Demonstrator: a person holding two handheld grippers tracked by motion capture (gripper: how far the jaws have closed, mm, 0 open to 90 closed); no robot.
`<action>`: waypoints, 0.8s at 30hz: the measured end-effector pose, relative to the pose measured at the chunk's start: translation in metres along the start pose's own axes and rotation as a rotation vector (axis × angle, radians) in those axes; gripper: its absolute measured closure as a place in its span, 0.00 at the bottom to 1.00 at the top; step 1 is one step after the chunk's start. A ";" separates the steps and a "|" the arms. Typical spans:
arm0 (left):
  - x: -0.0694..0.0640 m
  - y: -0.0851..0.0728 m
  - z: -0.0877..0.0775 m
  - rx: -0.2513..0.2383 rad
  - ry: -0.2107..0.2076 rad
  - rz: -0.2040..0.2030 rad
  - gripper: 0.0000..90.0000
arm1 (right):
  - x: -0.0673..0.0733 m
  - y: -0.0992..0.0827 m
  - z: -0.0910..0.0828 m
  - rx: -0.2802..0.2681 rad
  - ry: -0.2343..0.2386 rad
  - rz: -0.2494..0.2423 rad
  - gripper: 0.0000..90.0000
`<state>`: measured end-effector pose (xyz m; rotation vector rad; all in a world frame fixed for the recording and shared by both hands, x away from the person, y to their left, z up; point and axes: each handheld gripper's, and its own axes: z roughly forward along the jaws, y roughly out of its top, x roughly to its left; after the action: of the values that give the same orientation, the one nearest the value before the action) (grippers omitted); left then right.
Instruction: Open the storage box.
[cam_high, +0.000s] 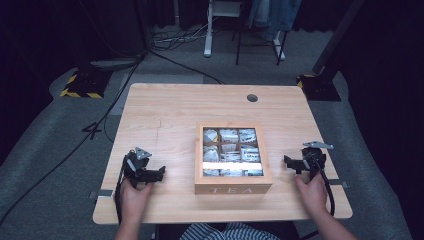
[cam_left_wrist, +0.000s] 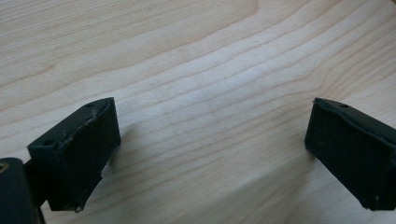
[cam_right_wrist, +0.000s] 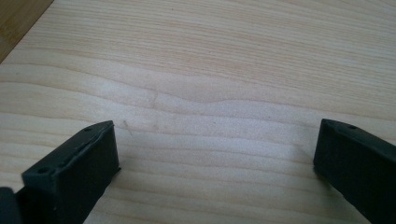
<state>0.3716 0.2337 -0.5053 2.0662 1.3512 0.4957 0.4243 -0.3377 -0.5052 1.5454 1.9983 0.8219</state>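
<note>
Grippers at rest on my pale wooden table (cam_high: 165, 107) | left black two-jaw gripper (cam_high: 146, 172): jaws spread wide, nothing between them | right black two-jaw gripper (cam_high: 295, 164): jaws spread wide, nothing between them | square wooden tea box with sachet-filled compartments (cam_high: 233, 188): between both grippers, apart from each.

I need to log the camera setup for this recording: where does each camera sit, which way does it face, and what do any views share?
High view: above the person's side, facing forward and down on the pale wooden table and the wooden tea box with a window lid; both hands hold grippers.
Left gripper view: rides the left gripper, facing down onto bare tabletop; its two black fingers stand wide apart.
Right gripper view: rides the right gripper, the same, fingers apart.
Shared: all three show the table's wood grain.
</note>
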 end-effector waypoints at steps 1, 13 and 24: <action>0.001 0.000 0.000 0.000 -0.004 0.006 0.03 | 0.001 -0.001 -0.001 0.000 -0.011 0.013 0.00; -0.001 0.000 0.000 -0.001 0.008 -0.011 0.04 | -0.001 0.001 0.002 -0.002 0.007 -0.005 0.00; -0.001 0.000 0.000 -0.001 0.007 -0.014 0.04 | -0.005 0.002 -0.005 -0.013 0.051 -0.043 0.24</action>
<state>0.3712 0.2332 -0.5054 2.0542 1.3685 0.4981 0.4241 -0.3427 -0.5002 1.4830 2.0509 0.8633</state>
